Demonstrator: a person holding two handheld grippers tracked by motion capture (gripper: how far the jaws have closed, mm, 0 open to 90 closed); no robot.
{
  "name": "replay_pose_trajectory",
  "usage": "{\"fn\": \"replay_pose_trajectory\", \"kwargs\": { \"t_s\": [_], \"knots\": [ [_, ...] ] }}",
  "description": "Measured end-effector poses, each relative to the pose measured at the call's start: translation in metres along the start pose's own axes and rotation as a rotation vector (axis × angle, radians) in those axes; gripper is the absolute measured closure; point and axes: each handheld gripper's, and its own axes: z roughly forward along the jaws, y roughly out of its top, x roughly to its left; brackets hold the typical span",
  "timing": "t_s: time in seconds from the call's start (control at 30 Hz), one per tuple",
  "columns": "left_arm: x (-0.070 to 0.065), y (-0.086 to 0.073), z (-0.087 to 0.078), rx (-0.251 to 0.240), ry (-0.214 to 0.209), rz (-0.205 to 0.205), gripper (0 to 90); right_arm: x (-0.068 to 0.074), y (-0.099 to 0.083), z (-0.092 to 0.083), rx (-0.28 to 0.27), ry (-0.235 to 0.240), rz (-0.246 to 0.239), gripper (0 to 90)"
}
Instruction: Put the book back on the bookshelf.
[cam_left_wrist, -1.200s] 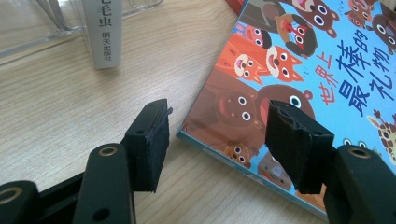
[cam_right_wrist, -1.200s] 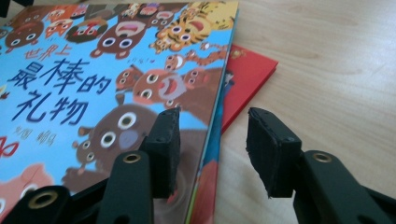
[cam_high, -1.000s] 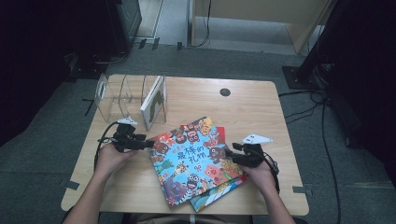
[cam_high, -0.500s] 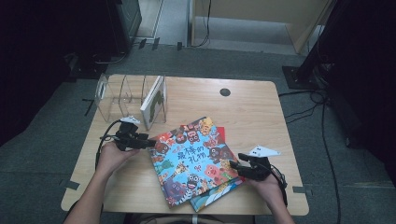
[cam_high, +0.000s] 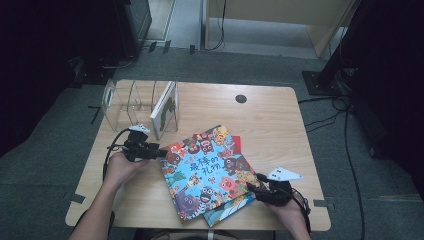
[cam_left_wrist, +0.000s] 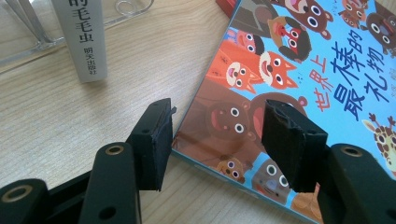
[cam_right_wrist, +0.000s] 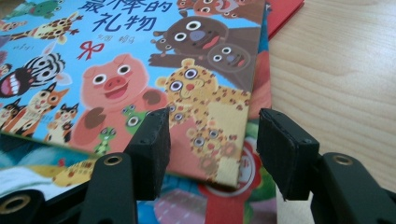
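Two grippers sit at opposite corners of the picture book (cam_high: 207, 170), which lies flat on the tabletop (cam_high: 270, 120) on top of a second book (cam_high: 230, 209), with a red book (cam_high: 236, 143) peeking out at its far edge. From the high view, the left gripper (cam_high: 159, 151) is at the book's left corner and the right gripper (cam_high: 250, 186) at its near right corner; a clear rack (cam_high: 120, 102) holding an upright white book (cam_high: 165, 109) stands behind the left hand (cam_high: 120, 167). The left gripper view adds what the high view cannot resolve: its jaws stand released, the cover's corner between them with neither pad pressing it, and the white book's spine (cam_left_wrist: 81, 39) carries printed characters. The right gripper view shows its jaws have just been opening, spread wide with the cover's lifted corner (cam_right_wrist: 219, 154) between them, ungripped
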Motion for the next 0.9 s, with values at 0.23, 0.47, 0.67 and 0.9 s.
{"fn": "replay_pose_trajectory", "kwargs": {
  "t_s": [0.23,0.47,0.67,0.9],
  "knots": [
    [0.001,0.002,0.003,0.011,-0.003,-0.008,44.0,0.011,-0.009,-0.006,0.037,-0.013,-0.048,41.6],
    [0.000,0.002,0.005,0.021,0.004,-0.018,44.1,0.009,-0.008,-0.004,0.033,-0.009,-0.060,41.3],
    [-0.002,0.001,0.009,0.043,-0.005,-0.019,47.3,0.004,-0.006,-0.004,0.029,-0.056,-0.041,43.4],
    [-0.006,0.002,0.011,0.051,-0.023,-0.021,49.1,-0.002,-0.003,-0.002,0.024,-0.097,-0.011,43.4]
  ]
}}
